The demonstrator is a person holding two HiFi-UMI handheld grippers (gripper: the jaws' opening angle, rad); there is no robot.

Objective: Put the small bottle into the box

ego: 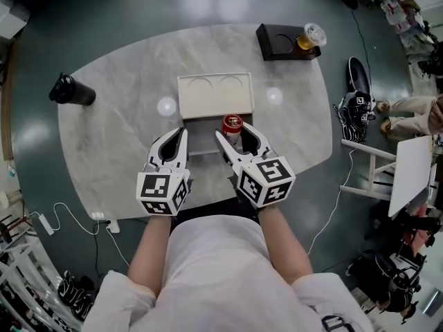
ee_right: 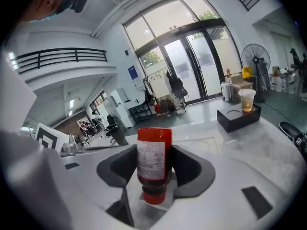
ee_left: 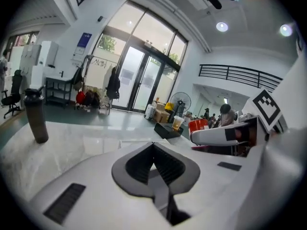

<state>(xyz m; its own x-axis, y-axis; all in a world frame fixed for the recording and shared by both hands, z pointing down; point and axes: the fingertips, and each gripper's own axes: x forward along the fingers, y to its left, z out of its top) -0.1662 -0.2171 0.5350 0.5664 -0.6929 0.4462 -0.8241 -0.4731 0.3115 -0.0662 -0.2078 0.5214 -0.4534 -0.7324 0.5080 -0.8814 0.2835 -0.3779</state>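
tabletop (ego: pixel 118 137): a dropped bottle would likely roll on it; oval, pale marbled stone, glossy and slick.
box (ego: pixel 214 95): may slide if its wall gets knocked, looks light; mid tabletop, open; cream flat lid with two round recesses on the far side, grey tray part on the near side.
right tool (ego: pixel 234 134): clamped on the small bottle; letting go too high or tilted would tip it; white plastic, dark ribbed pads.
left tool (ego: pixel 172 144): jaws together, nothing in them; just left of the box's near part and not steadying it.
black flask (ego: pixel 71 90): far left, matte cylinder, well apart, no likely trouble.
cup (ego: pixel 313 36): far right, clear plastic, amber drink.
small bottle (ee_right: pixel 153 163): in the right tool at the box's near right edge; round smooth body could twist or slip between the pads; red, pale label.
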